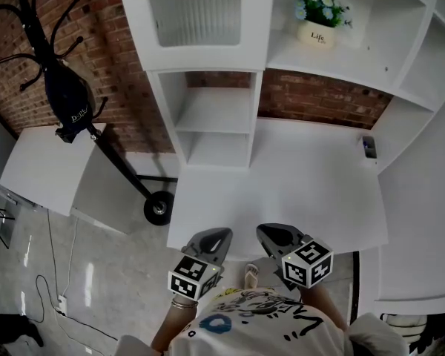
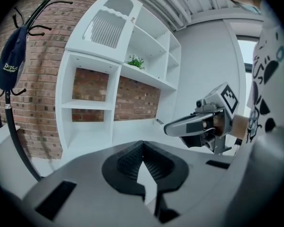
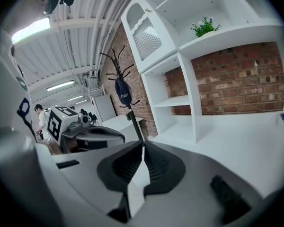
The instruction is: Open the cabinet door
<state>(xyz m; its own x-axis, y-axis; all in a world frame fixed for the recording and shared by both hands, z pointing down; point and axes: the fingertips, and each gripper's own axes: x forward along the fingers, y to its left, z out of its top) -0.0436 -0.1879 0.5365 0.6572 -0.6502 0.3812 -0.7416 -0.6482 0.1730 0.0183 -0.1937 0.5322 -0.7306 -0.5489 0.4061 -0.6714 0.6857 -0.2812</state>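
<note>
The cabinet door [image 1: 196, 13] is a white panel with a ribbed glass pane, shut, at the top left of the white shelf unit. It also shows in the left gripper view [image 2: 106, 27] and the right gripper view [image 3: 149, 37]. My left gripper [image 1: 219, 237] and right gripper [image 1: 268, 233] hover side by side over the near edge of the white desk [image 1: 304, 191], far below the door. Both are shut with nothing between their jaws. The left gripper's [image 2: 142, 144] jaws meet at the tip, as do the right gripper's [image 3: 143, 146].
A flower pot [image 1: 317, 30] stands on the shelf right of the door. Open cubbies [image 1: 211, 117] sit below it. A coat stand with a dark cap [image 1: 68, 95] leans at the left. A small dark object [image 1: 368, 147] lies at the desk's right edge.
</note>
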